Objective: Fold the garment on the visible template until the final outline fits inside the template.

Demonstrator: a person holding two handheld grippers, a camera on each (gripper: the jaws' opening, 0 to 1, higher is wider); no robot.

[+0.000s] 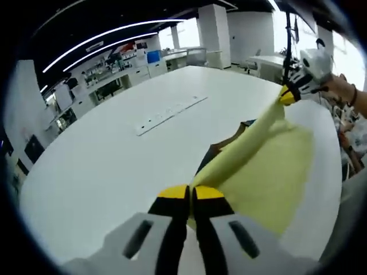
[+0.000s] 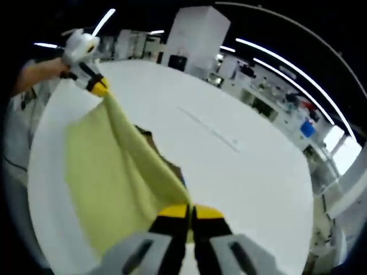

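Yellow garment [image 1: 269, 166] stretched taut, long axis running between left gripper [image 1: 190, 195] and right gripper [image 2: 190, 212], both clamping its corners, above white table [image 1: 114, 160]

Surface: a large white table [image 1: 103, 154] with a rounded edge, filling the middle of both views.
On it, upper centre of the left gripper view: a long white strip [image 1: 170, 114], flat.
On it, under the lifted yellow cloth [image 1: 269, 172]: a dark template [image 1: 221, 150], mostly hidden.

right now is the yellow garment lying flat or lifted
Lifted: the yellow garment hangs stretched between the shut left gripper and right gripper, above the table.
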